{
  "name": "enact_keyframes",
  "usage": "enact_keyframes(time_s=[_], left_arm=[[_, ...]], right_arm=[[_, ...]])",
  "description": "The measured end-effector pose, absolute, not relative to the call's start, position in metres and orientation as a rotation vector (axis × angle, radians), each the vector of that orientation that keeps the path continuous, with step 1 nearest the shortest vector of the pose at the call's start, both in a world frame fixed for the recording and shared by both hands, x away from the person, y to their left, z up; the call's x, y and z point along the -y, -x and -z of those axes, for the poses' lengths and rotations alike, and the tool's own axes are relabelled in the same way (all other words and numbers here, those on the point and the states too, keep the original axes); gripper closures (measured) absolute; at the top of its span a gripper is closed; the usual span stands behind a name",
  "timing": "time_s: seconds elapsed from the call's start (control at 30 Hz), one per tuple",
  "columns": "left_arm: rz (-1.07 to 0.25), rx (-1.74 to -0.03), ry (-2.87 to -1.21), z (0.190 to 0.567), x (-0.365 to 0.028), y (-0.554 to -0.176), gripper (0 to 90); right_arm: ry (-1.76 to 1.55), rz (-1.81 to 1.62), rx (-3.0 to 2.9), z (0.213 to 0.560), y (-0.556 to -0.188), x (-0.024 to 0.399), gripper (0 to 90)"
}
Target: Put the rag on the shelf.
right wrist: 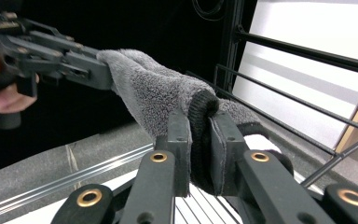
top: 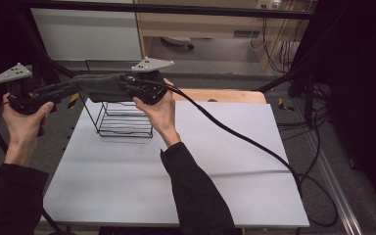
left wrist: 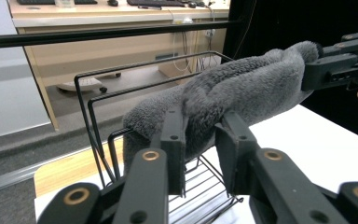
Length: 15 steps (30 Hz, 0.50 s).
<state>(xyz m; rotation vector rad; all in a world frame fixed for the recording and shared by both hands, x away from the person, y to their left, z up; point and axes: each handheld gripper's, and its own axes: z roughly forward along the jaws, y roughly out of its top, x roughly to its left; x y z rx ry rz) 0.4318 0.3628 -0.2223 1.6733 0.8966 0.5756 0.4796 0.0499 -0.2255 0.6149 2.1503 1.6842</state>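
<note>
A grey fuzzy cloth [top: 100, 87] hangs stretched level between my two grippers, above a black wire rack [top: 125, 122] on the white table [top: 200, 161]. My left gripper [top: 76, 87] holds its left end; in the left gripper view a thick fold of the cloth [left wrist: 251, 88] sits pinched between the jaws [left wrist: 203, 135]. My right gripper [top: 122, 85] grips the other end, and in the right gripper view its jaws [right wrist: 199, 135] squeeze the cloth's dark hem [right wrist: 200, 105]. Each gripper also appears at the cloth's far end in the other's view [left wrist: 307, 70] [right wrist: 105, 70].
The wire rack [left wrist: 93, 102] stands at the table's back left, directly under the cloth, with its top rails [right wrist: 298, 107] close below the grippers. A thick black cable [top: 245, 139] trails from the right gripper across the table to the right. A black frame bar [top: 176, 9] runs behind.
</note>
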Motion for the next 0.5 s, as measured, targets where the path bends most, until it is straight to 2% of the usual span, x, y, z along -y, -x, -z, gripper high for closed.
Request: enact_keyframes(time_s=[0.5], left_arm=[[-0.547, -0.939, -1.607, 0.198, -0.365, -0.434, 72.6]], right_arm=[[-0.593, -1.673, -2.163, 0.232, -0.477, -0.050, 80.2]])
